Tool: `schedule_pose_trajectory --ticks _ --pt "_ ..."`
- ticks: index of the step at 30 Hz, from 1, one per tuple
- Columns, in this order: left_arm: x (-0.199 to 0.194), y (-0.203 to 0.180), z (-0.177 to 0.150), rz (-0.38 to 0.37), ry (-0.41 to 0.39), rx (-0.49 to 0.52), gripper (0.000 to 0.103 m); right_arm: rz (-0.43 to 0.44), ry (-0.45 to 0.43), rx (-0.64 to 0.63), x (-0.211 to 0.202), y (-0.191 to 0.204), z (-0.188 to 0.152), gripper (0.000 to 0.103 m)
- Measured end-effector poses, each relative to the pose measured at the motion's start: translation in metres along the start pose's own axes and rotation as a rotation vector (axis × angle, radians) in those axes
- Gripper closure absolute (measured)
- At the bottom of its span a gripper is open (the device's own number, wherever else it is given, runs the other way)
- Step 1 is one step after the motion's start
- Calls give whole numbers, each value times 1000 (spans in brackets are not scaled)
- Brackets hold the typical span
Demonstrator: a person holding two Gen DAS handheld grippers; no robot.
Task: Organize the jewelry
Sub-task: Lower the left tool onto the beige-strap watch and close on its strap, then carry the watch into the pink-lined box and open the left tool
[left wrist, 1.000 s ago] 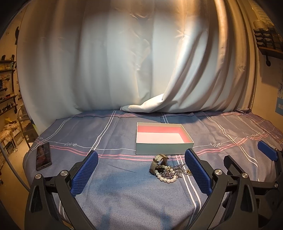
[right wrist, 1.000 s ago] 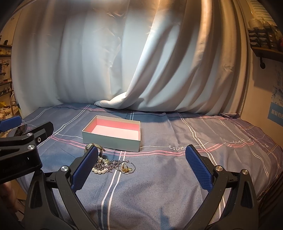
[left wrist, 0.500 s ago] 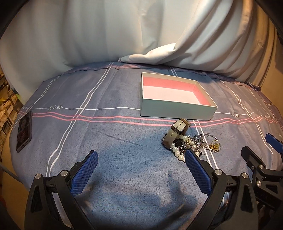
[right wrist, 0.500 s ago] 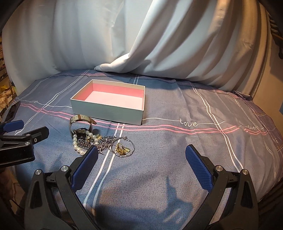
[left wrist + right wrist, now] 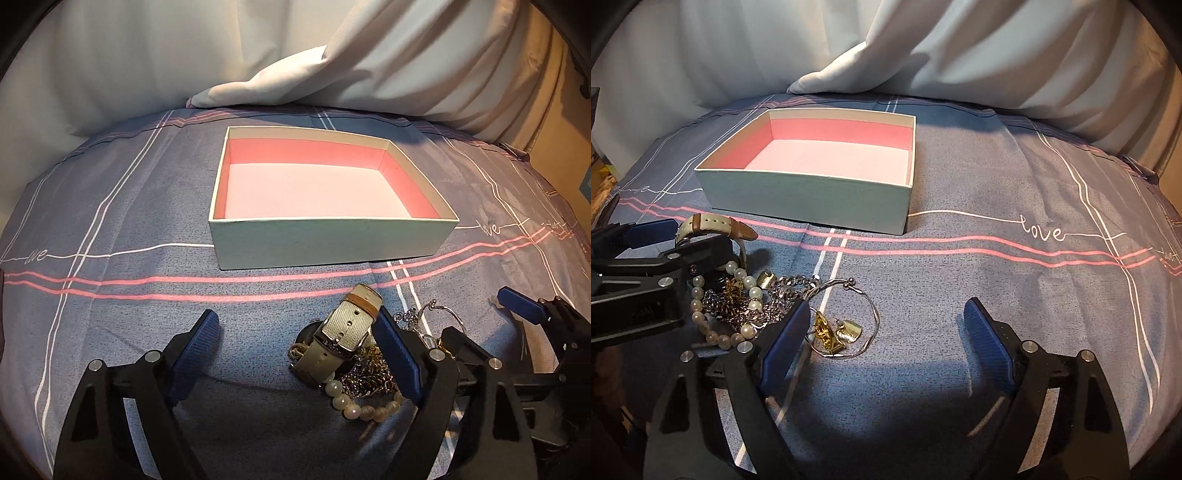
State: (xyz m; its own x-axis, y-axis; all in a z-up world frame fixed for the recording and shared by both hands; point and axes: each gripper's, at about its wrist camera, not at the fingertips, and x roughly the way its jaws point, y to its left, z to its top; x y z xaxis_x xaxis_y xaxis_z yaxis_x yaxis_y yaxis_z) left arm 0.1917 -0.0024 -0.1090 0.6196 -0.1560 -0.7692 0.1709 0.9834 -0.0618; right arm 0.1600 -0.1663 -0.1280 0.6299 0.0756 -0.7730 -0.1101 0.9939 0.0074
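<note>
White curtain [image 5: 147, 55] behind blue striped bedsheet [image 5: 997, 177].

The bedsheet [image 5: 997, 177] carries the cursive word "love" in white.

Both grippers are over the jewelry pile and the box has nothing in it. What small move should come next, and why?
Probably slide the left gripper sideways until the watch sits between its fingers, then close. The jaws have just been narrowing yet hold nothing; the watch lies on top of the pile, beside the inner finger, nearest the box. The right gripper is open over bare cloth.
</note>
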Motion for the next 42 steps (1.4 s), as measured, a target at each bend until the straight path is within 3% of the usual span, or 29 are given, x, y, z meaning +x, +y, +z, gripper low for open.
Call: schedule_pose_trajectory --ticks 1,3,6,8,11,18,26,35,42 --pt "2 0 0 -12 4 2 30 8 6 4 2 0 0 27" --pt "7 -1 1 -35 17 23 51 33 11 12 5 -1 0 46" --pt "8 -4 1 -79 13 55 74 61 -6 2 3 2 0 70" --pt "8 -9 2 -97 11 80 84 75 -18 -17 -1 6 0 84" --pt "5 -12 3 -79 -13 94 87 100 -26 -19 -4 8 1 95" --pt "-9 -2 9 -87 -45 59 89 117 -65 6 -19 2 2 100" --pt "-54 1 26 -104 -152 51 89 172 -159 26 -51 -7 23 100" --pt "-75 -2 70 -112 -224 38 89 221 -264 -13 -75 -10 82 100" --pt "-47 4 114 -68 -188 2 89 234 -231 -37 -46 -4 129 100"
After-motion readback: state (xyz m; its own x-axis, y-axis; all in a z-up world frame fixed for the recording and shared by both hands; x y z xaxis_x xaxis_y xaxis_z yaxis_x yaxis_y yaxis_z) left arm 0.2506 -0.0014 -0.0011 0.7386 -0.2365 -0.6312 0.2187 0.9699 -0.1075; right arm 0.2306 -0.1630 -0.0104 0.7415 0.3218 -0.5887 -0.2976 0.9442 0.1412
